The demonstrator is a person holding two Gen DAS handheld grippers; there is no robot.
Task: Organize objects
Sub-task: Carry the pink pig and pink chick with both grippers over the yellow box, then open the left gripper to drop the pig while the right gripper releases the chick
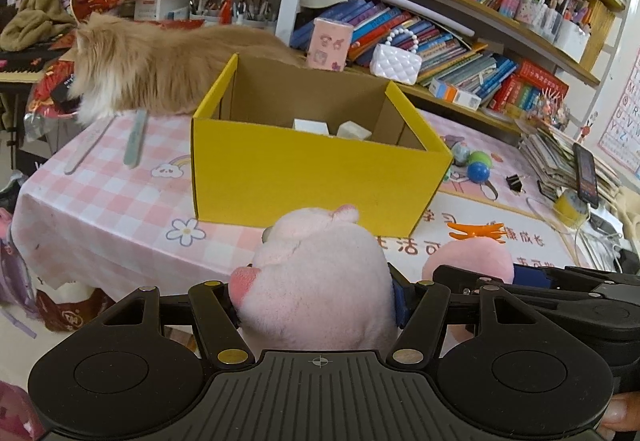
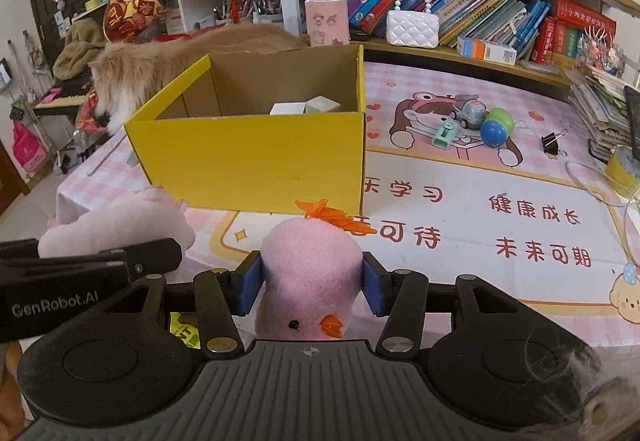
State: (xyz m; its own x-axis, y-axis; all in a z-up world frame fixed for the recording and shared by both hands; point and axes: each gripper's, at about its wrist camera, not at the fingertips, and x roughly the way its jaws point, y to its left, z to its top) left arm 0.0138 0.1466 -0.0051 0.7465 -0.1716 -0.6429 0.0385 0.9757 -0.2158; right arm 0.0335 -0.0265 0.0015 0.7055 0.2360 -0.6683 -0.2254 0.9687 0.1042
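Observation:
My left gripper [image 1: 318,305] is shut on a pale pink plush pig [image 1: 320,273], held just in front of the yellow cardboard box [image 1: 312,177]. My right gripper [image 2: 313,289] is shut on a pink plush chick [image 2: 310,265] with an orange comb and beak; its blue pads [image 2: 250,289] press into both sides. The two grippers are side by side, the pig [image 2: 120,217] to the left of the chick. The open-topped box [image 2: 248,157] stands on the table ahead and holds white blocks [image 2: 288,108].
A long-haired ginger cat [image 1: 160,69] lies behind the box. To the right on the pink tablecloth [image 2: 480,181] are a toy car [image 2: 470,111], a blue-green ball [image 2: 496,127], a mint sharpener [image 2: 444,135] and a binder clip [image 2: 550,141]. Bookshelves [image 2: 480,21] run along the back.

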